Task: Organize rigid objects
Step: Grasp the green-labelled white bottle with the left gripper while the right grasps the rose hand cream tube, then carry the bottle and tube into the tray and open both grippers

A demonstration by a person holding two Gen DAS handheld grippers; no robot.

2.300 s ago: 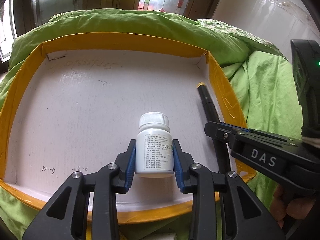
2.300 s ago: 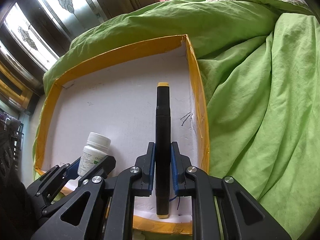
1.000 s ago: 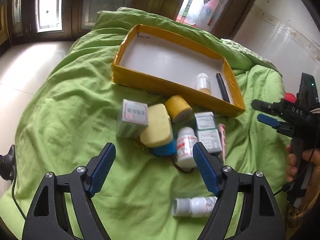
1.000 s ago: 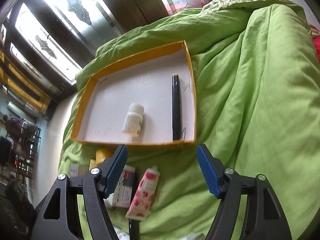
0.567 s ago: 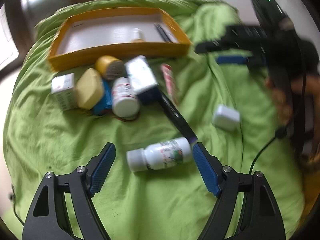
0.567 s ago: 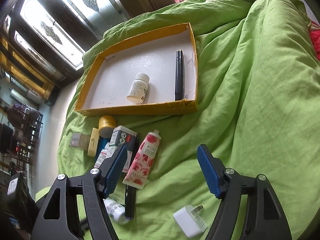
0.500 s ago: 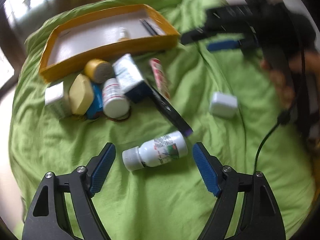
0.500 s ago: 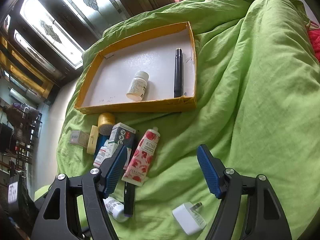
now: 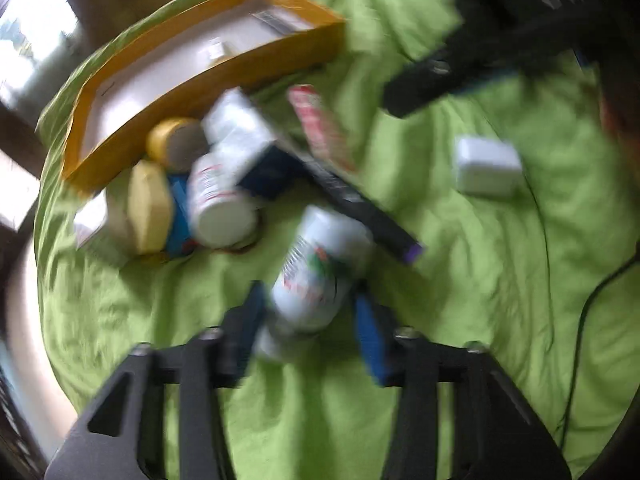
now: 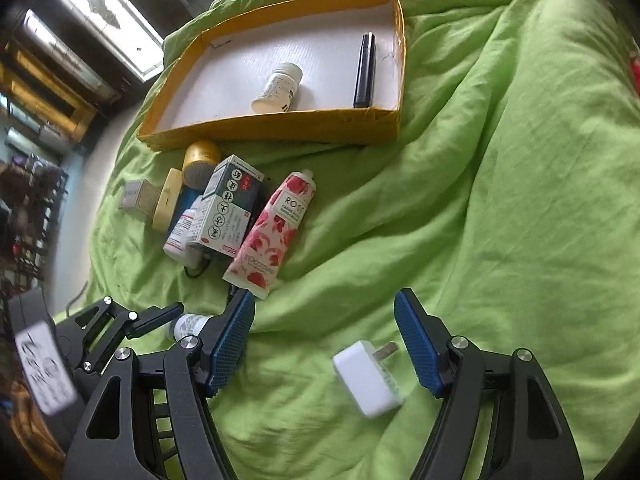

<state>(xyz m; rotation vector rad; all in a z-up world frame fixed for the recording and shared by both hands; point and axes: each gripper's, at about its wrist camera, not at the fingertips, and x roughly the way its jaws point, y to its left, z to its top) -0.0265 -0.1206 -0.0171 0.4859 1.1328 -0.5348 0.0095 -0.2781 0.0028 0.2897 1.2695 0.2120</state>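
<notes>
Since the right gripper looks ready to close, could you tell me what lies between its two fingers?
In the right wrist view, the white plug adapter lies on the green blanket between the open right gripper's fingers, untouched.

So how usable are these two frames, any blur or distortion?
Left wrist view: heavy motion smear, the bottle label unreadable, box edges streaked. Right wrist view: mostly sharp, the tube lettering legible, only slight softness on the charger; fisheye bending in both.
</notes>
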